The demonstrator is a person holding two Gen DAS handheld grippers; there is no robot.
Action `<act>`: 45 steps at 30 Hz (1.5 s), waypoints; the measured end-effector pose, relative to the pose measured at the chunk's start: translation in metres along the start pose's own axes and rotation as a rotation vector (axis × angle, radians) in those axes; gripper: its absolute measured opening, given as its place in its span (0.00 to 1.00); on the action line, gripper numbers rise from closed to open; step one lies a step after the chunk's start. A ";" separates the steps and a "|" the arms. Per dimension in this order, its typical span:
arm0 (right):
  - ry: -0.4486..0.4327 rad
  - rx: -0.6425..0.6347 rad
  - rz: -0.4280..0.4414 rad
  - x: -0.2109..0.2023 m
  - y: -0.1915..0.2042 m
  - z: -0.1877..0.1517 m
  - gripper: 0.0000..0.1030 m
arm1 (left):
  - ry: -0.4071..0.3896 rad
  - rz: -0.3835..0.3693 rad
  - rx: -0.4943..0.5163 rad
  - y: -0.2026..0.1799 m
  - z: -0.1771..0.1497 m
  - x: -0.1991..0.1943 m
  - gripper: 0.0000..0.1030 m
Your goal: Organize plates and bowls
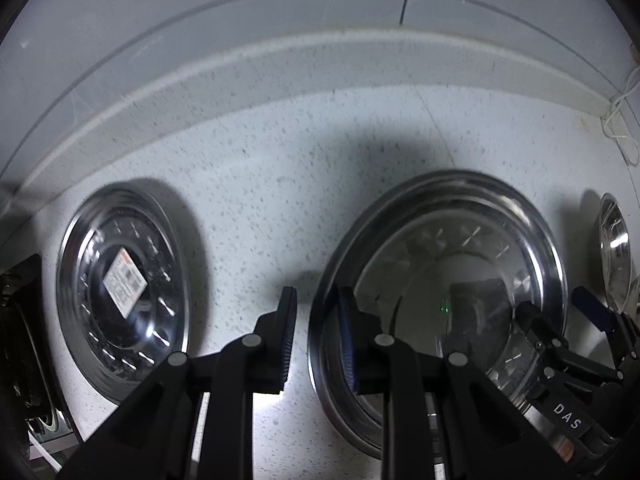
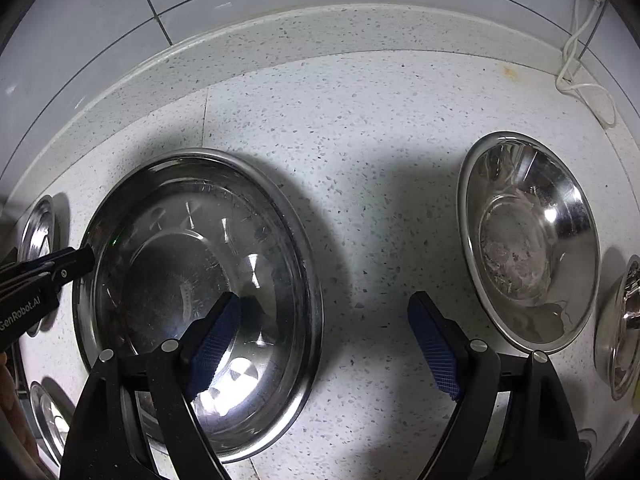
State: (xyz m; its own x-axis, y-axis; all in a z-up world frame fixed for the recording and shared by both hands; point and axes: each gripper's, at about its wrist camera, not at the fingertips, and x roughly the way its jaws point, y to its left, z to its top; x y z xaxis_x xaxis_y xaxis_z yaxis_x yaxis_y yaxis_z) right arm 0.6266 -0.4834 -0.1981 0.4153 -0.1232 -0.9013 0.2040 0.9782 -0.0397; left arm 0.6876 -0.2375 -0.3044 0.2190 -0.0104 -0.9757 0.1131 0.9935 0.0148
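Large plate [image 1: 440, 292]: lay flat and face up on the speckled countertop [image 1: 260, 184], a round steel dish with no long axis to speak of; its bare centre mirrored the rig above it.
Large plate, other view [image 2: 192, 280]: nothing lay in it except bright glare near its near rim.
Left gripper [image 1: 318, 332]: pointed steeply down at the large plate's left rim; the jaws stood a narrow way apart with that rim in the gap. One finger was outside over the countertop, the other inside over the plate. Whether the pads pressed the rim could not be told.
Right gripper [image 2: 324, 340]: jaws spread wide and gripping nothing, astride the large plate's right rim, left finger over the plate's well, right finger over bare countertop.
Small plate [image 1: 120, 280]: lay flat, well to the left of the large plate, with a white printed sticker [image 1: 124, 280] stuck in its centre.
Bowl [image 2: 528, 240]: sat upright on the countertop, apart from the large plate on the right; a pale smeared residue covered its bottom.
Second bowl [image 2: 618, 328]: at the far right edge, just beside the first; contents unclear.
White cable [image 2: 580, 60]: lay in the back right corner by the tiled wall [image 2: 80, 40].
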 end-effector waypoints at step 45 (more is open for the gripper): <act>-0.108 -0.209 0.073 -0.135 0.187 -0.162 0.12 | -0.120 -0.018 -0.138 0.195 -0.207 -0.114 0.13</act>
State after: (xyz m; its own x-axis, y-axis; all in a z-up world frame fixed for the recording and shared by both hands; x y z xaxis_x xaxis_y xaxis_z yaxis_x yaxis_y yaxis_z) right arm 0.4649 -0.2566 -0.1542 0.5171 -0.0571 -0.8540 -0.0132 0.9971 -0.0747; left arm 0.4845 -0.0188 -0.2351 0.3333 -0.0337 -0.9422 -0.0138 0.9991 -0.0406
